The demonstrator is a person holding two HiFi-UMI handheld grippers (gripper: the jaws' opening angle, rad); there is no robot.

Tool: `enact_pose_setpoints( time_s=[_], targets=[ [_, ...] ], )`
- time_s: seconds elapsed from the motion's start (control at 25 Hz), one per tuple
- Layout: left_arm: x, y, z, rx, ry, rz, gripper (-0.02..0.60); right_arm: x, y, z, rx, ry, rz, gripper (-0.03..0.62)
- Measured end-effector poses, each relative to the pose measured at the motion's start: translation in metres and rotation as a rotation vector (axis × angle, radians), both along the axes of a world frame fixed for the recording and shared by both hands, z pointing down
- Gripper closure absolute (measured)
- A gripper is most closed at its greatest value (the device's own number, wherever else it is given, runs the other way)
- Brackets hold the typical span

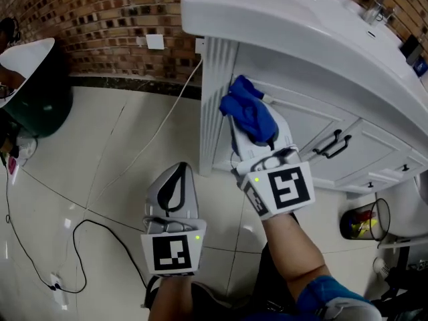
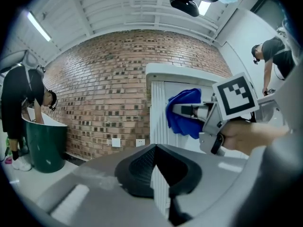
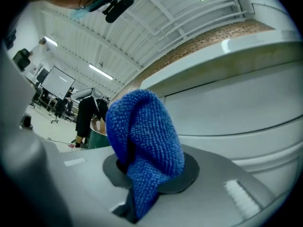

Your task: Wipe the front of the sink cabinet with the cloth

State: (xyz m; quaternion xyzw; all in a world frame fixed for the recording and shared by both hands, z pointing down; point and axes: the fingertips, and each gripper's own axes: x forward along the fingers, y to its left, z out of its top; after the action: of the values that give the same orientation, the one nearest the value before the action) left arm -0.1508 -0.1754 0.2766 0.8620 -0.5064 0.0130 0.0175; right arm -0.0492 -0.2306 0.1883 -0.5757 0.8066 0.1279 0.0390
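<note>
A bunched blue cloth (image 1: 249, 110) is pinched in my right gripper (image 1: 257, 136), which is shut on it and holds it against the top left of the white sink cabinet's front (image 1: 301, 122), just under the basin. In the right gripper view the blue cloth (image 3: 142, 143) fills the space between the jaws, with the cabinet front (image 3: 246, 103) right behind it. My left gripper (image 1: 175, 191) hangs lower left over the floor, shut and holding nothing. From the left gripper view I see the cloth (image 2: 183, 112) and the right gripper (image 2: 182, 110) at the cabinet's fluted corner (image 2: 158, 122).
White basin (image 1: 281, 19) overhangs the cabinet; black door handles (image 1: 332, 144) lie to the right. A wire bin (image 1: 364, 221) stands at lower right. A black cable (image 1: 80, 246) runs over the tiled floor. A green tub (image 1: 37, 92) and brick wall (image 1: 100, 19) are at left, a person (image 2: 19, 112) bent over the tub.
</note>
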Motion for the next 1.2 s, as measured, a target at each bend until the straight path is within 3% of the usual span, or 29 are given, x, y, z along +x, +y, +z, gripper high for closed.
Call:
enact_pose_setpoints(
  time_s=[0.32,0.44,0.56,0.72,0.92,1.2],
  targets=[
    [0.000,-0.003,0.012,0.000,0.029,0.041,0.580,-0.038,-0.011,0.017,-0.045,-0.053,-0.175,0.536],
    [0.021,-0.005,0.022,-0.013,0.036,0.087,0.580,-0.022,0.003,0.014,-0.035,-0.100,-0.217,0.536],
    [0.051,-0.006,0.021,-0.021,0.083,0.135,0.580,0.017,0.030,0.016,-0.024,-0.072,-0.171,0.536],
    [0.113,0.010,0.018,-0.006,0.124,0.273,0.580,0.108,0.086,0.006,-0.004,-0.065,0.008,0.534],
    [0.178,0.044,0.041,0.014,0.046,0.416,0.580,0.244,0.152,-0.014,0.063,-0.114,0.347,0.534],
    [0.205,0.052,0.026,0.042,0.033,0.385,0.580,0.377,0.227,-0.046,0.207,-0.090,0.715,0.534]
  ],
)
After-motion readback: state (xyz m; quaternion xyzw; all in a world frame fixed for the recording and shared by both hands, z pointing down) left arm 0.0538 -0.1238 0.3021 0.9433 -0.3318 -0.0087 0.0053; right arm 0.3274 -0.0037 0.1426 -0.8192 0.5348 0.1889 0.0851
